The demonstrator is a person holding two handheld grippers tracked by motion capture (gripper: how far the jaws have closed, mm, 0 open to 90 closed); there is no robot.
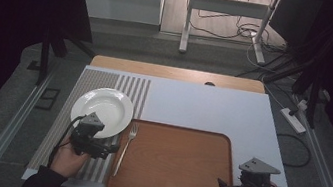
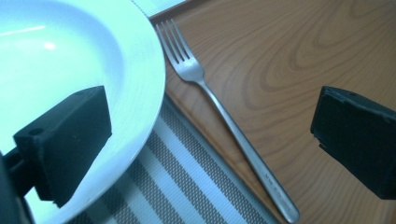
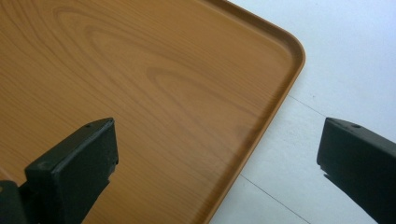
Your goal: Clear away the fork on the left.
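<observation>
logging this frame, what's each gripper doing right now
Left gripper: open, empty, over the fork and plate.
Right gripper: open, empty, over the tray edge.

A lab or recording booth staged as a dining spot: dark curtains [image 1: 8,23] hang at nine and three o'clock, cables [image 1: 225,29] trail over the floor at twelve beside a metal stand [image 1: 186,21], and a power strip [image 1: 293,120] lies at two. On the white table [image 1: 212,108] sit a plate [image 1: 102,106], fork [image 1: 126,145], tray [image 1: 178,164] and striped mat [image 1: 66,123]
</observation>
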